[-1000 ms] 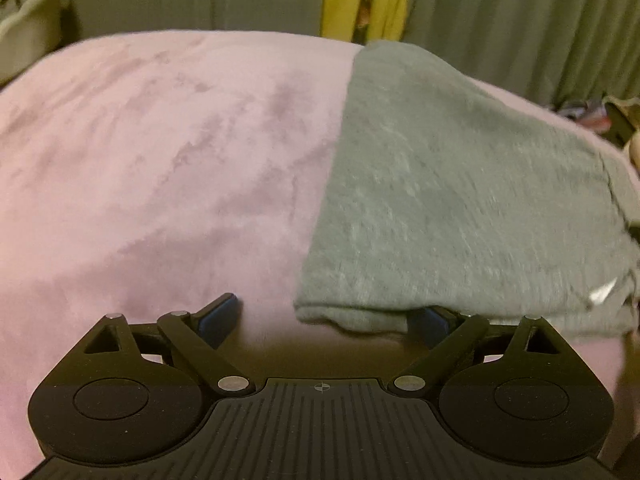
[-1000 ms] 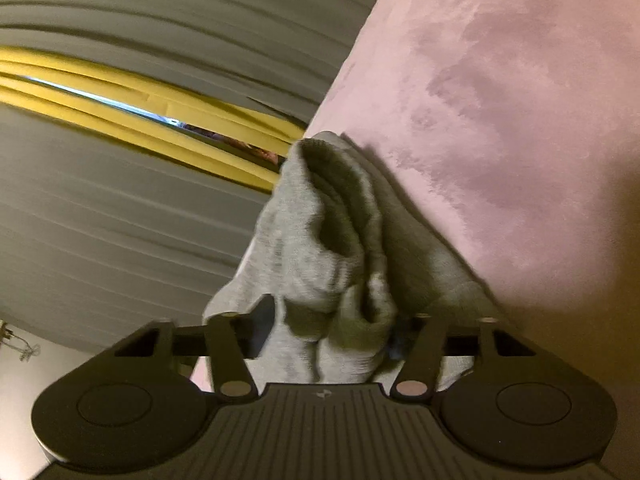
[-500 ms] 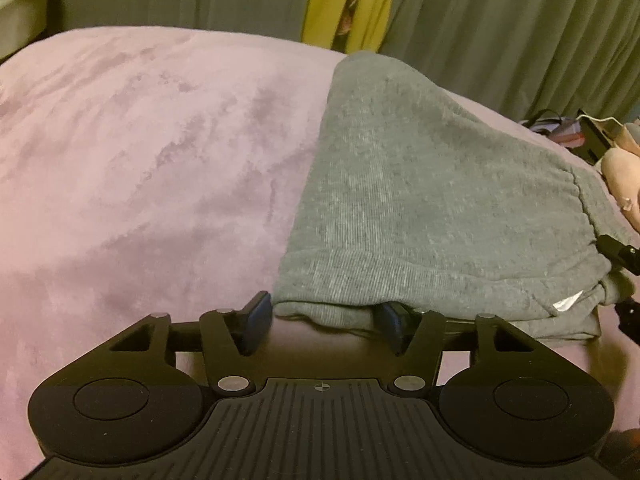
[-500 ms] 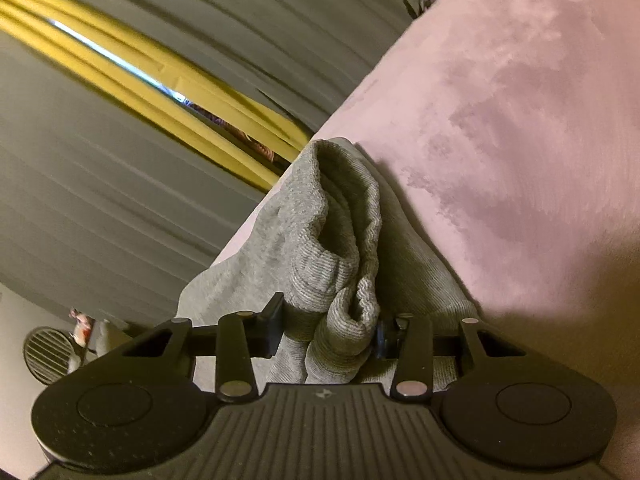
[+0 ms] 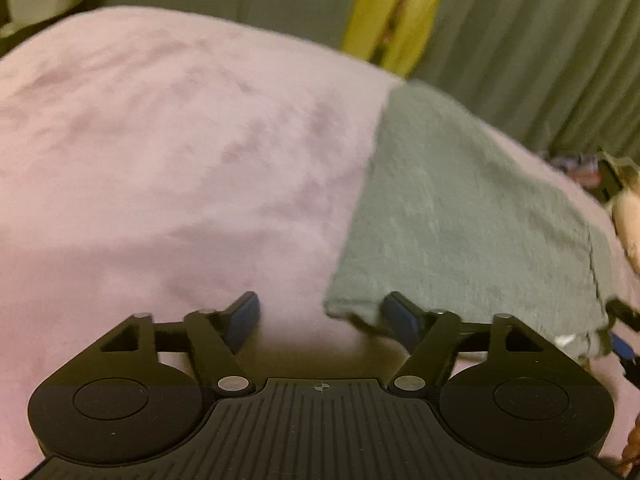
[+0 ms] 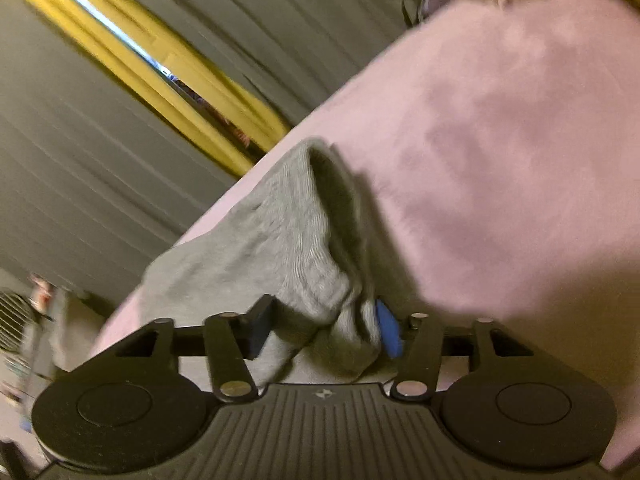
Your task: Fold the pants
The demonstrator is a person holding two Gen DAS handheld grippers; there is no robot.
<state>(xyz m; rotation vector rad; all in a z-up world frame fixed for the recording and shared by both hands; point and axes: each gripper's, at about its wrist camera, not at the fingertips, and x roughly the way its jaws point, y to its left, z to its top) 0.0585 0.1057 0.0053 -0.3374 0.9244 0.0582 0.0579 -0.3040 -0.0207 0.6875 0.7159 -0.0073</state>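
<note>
The grey pants [image 5: 460, 216] lie folded on the pink bed cover [image 5: 160, 168], to the right in the left wrist view. My left gripper [image 5: 320, 318] is open; its right finger touches the near left corner of the pants, the left finger is over bare cover. In the right wrist view the pants [image 6: 280, 240] bunch up between the fingers of my right gripper [image 6: 326, 326], whose jaws are parted with loose cloth lying between them.
Grey curtains [image 5: 520, 40] with a yellow strip [image 5: 384, 16] hang behind the bed. A hand [image 5: 628, 216] and my right gripper's tip show at the right edge. Clutter sits at the left edge of the right wrist view [image 6: 24, 320].
My left gripper opened wide and slid left off the pants corner. My right gripper's jaws spread apart, loosening the bunched cloth, and the view tilted.
</note>
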